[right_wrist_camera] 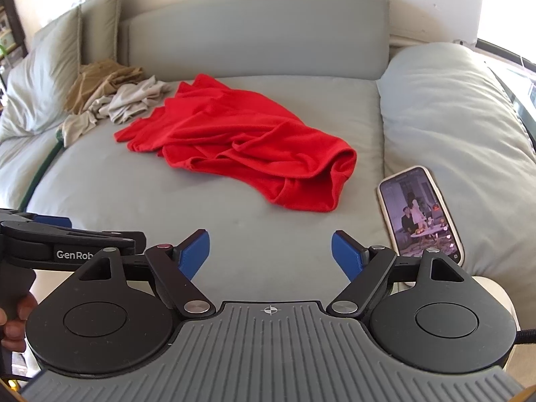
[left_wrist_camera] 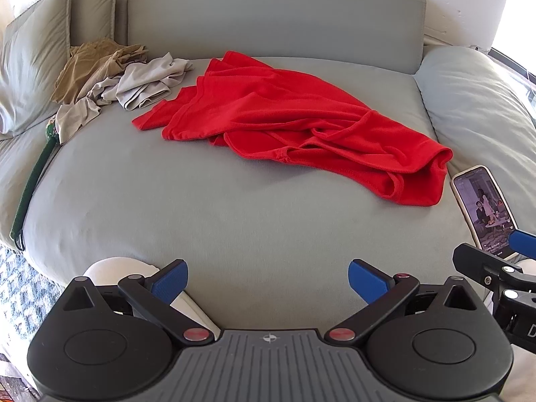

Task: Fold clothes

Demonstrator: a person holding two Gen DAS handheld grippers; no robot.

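A crumpled red garment [left_wrist_camera: 284, 124] lies in the middle of the grey sofa seat [left_wrist_camera: 201, 207]; it also shows in the right wrist view [right_wrist_camera: 241, 140]. My left gripper [left_wrist_camera: 268, 283] is open and empty, hovering over the seat's front edge, well short of the garment. My right gripper [right_wrist_camera: 270, 253] is open and empty, also near the front edge, to the right of the left one. The left gripper's side [right_wrist_camera: 43, 234] shows at the left of the right wrist view. The right gripper's edge [left_wrist_camera: 502, 268] shows at the right of the left wrist view.
A pile of tan and light grey clothes [left_wrist_camera: 117, 77] lies at the seat's back left, also in the right wrist view [right_wrist_camera: 114, 97]. A lit phone [right_wrist_camera: 420, 214] leans against the right cushion [right_wrist_camera: 452, 117]. A green strap [left_wrist_camera: 33, 181] lies along the left seam. Pillows [left_wrist_camera: 30, 67] stand left.
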